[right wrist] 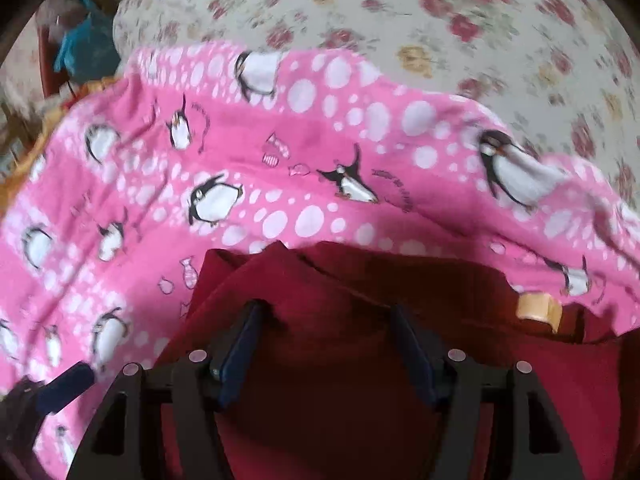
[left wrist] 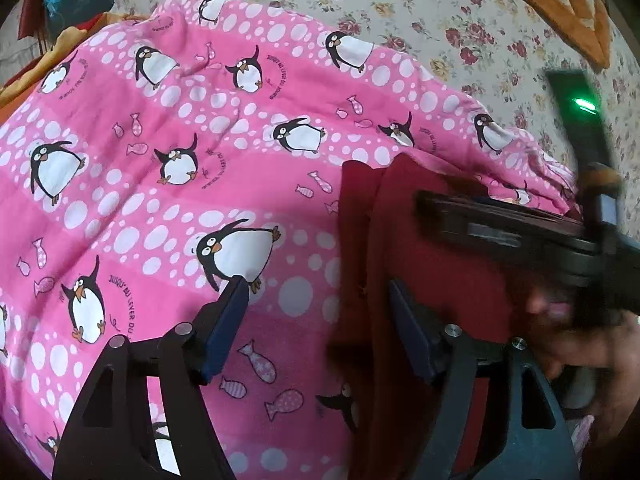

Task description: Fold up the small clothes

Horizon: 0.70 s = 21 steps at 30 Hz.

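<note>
The dark red garment lay low in the frame of the right wrist view, on a pink penguin-print blanket spread over a floral bedsheet. In the left wrist view the same garment filled the lower right of the frame, its left edge running down the middle.

The right tool stood with its jaws parted over the red cloth, the pads clear of it, gripping nothing. The left tool was likewise apart and empty, one finger over the pink blanket and the other over the garment's edge. The right tool also showed at the right of the left view, blurred, with a hand beneath it.

The main risk looked to be a pinch that took in blanket as well as garment, since the left tool straddled the border between them; the fold would then drag the bedding up. A shallow bite on the red cloth could also slip and leave a crooked crease. The two tools sat close together, so they might knock each other.
</note>
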Available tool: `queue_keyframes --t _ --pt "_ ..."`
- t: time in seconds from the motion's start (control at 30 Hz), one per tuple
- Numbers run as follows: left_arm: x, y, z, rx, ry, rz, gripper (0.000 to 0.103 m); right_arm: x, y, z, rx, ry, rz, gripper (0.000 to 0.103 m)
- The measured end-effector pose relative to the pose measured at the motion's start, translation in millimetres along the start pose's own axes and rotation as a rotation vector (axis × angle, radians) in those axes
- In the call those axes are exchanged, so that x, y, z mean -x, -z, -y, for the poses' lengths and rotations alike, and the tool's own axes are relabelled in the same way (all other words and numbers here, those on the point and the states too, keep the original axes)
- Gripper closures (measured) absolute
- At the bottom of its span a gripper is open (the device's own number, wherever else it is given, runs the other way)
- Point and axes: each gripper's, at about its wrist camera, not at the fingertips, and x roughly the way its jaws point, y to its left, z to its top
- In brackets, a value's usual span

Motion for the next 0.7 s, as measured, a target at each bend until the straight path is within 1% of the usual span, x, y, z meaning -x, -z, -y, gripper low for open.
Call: queue_keyframes --t 0.07,0.1,0.2,0.23,0.3,0.33,0.37,0.4,0.43,0.47,0.5,0.53,0.57,0.63,0.7 --pt "-0.4 -0.2 0.3 -0.001 -0.002 0.002 0.031 16.3 7.2 17.0 -0.013 -0.005 0.018 0.038" --pt "-0.7 -0.3 0.3 0.0 -0.002 0.002 0.031 30.4 14.7 30.9 -0.012 0.007 0.045 0.038" --pt "-1.3 -0.5 0.3 0.004 -0.003 0.004 0.031 56.2 33.4 72.1 -0.051 0.101 0.084 0.038" --pt "-1.5 -0.3 0.8 0.002 -0.005 0.005 0.031 63.4 37.8 89.0 -0.089 0.133 0.097 0.038" --pt "-3.6 -0.2 1.9 -0.003 -0.009 0.007 0.031 84.5 53.1 138.1 -0.215 0.205 0.125 0.038" --pt "-4.4 -0.1 2.4 -0.005 -0.01 0.008 0.028 91.7 58.3 156.0 -0.258 0.244 0.134 0.038" --pt "-6.4 0.1 2.8 -0.005 -0.019 0.011 0.023 98.3 66.7 183.4 -0.301 0.335 0.139 0.038" --pt "-7.7 0.3 2.4 -0.002 -0.024 0.014 0.021 100.3 70.7 199.1 -0.33 0.374 0.13 0.038" --pt "-9.2 0.3 1.7 0.004 -0.021 0.014 0.021 102.2 77.7 224.5 -0.408 0.408 0.102 0.038" --pt "-10.9 0.1 0.6 0.012 -0.013 0.01 0.021 105.4 81.7 239.5 -0.468 0.394 0.09 0.038" --pt "-11.6 -0.3 -0.9 0.022 -0.007 0.007 0.021 112.1 89.3 256.2 -0.567 0.322 0.098 0.038" --pt "-11.6 -0.7 -1.8 0.028 -0.003 0.005 0.021 119.7 95.2 264.1 -0.629 0.268 0.12 0.038" --pt "-11.0 -0.8 -2.1 0.03 -0.001 0.005 0.021 128.8 99.1 264.6 -0.649 0.238 0.142 0.038" --pt "-8.4 0.4 -2.1 0.034 -0.004 0.014 0.021 140.0 99.4 252.8 -0.591 0.242 0.155 0.038" --pt "-3.9 2.8 -1.4 0.032 -0.012 0.026 0.021 148.8 99.1 232.1 -0.511 0.212 0.151 0.038"
